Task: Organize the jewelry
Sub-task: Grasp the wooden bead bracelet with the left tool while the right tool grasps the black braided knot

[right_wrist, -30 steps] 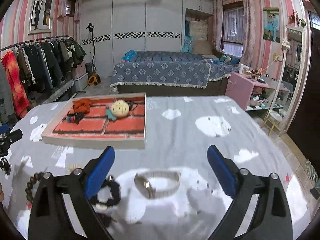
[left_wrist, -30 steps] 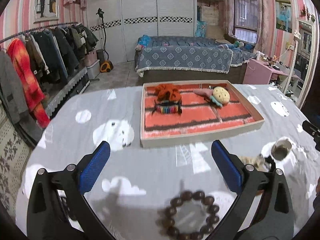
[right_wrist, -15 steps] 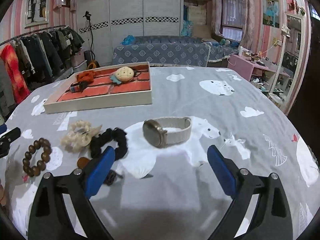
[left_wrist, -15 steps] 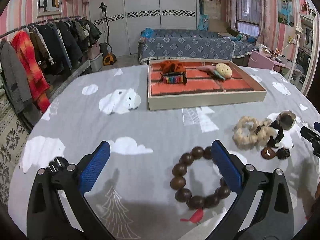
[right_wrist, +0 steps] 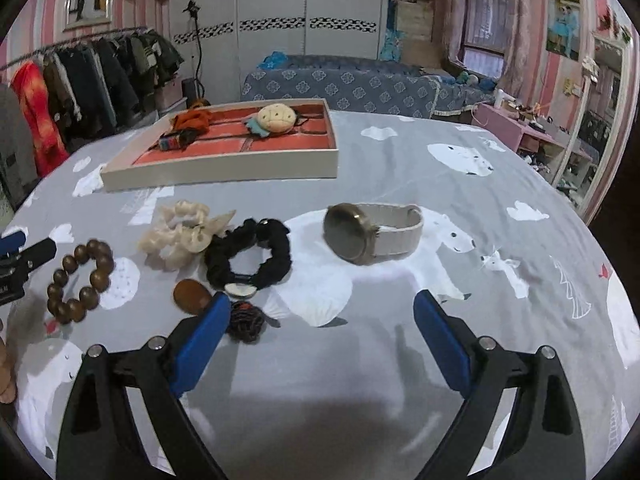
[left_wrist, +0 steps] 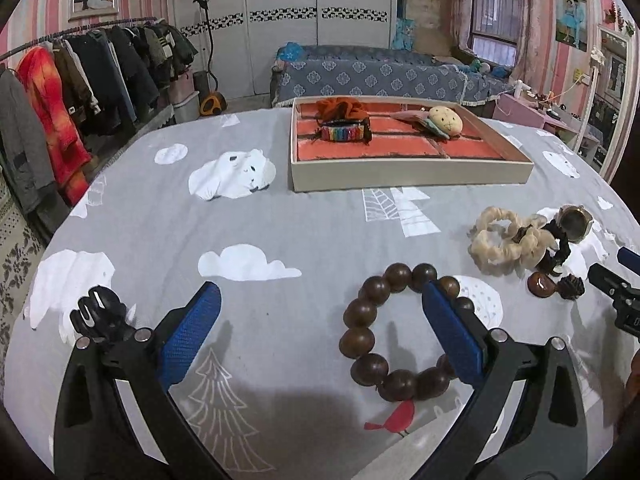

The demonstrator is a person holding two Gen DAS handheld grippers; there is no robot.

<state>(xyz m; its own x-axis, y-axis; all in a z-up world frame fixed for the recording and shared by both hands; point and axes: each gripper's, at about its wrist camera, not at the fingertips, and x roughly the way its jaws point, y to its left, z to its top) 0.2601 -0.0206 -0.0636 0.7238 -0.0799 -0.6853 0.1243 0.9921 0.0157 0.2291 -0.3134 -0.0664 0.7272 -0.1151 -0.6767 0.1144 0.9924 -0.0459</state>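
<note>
My left gripper [left_wrist: 320, 320] is open, low over the grey tablecloth; its right finger [left_wrist: 452, 336] sits over a brown wooden bead bracelet [left_wrist: 360, 320]. My right gripper [right_wrist: 322, 324] is open and empty, just short of a watch with a white band [right_wrist: 372, 232]. A cream scrunchie [right_wrist: 180, 232], a black scrunchie [right_wrist: 248, 256], a brown oval piece [right_wrist: 190, 296] and a dark beaded piece [right_wrist: 246, 320] lie between them. The bracelet [right_wrist: 80, 276] also shows at the left of the right wrist view. A tray with a red lining [left_wrist: 408, 170] stands further back.
The tray holds an orange cloth item [left_wrist: 340, 110], a rainbow bracelet [left_wrist: 344, 134] and a round cream plush clip [left_wrist: 444, 120]. A black claw clip [left_wrist: 100, 308] lies by my left finger. A bed, a clothes rack and a pink desk stand beyond the table.
Both grippers have dropped lower and pulled back toward the near edge. The bead bracelet now lies between the left fingers; the watch and scrunchies sit closer before the right gripper.
</note>
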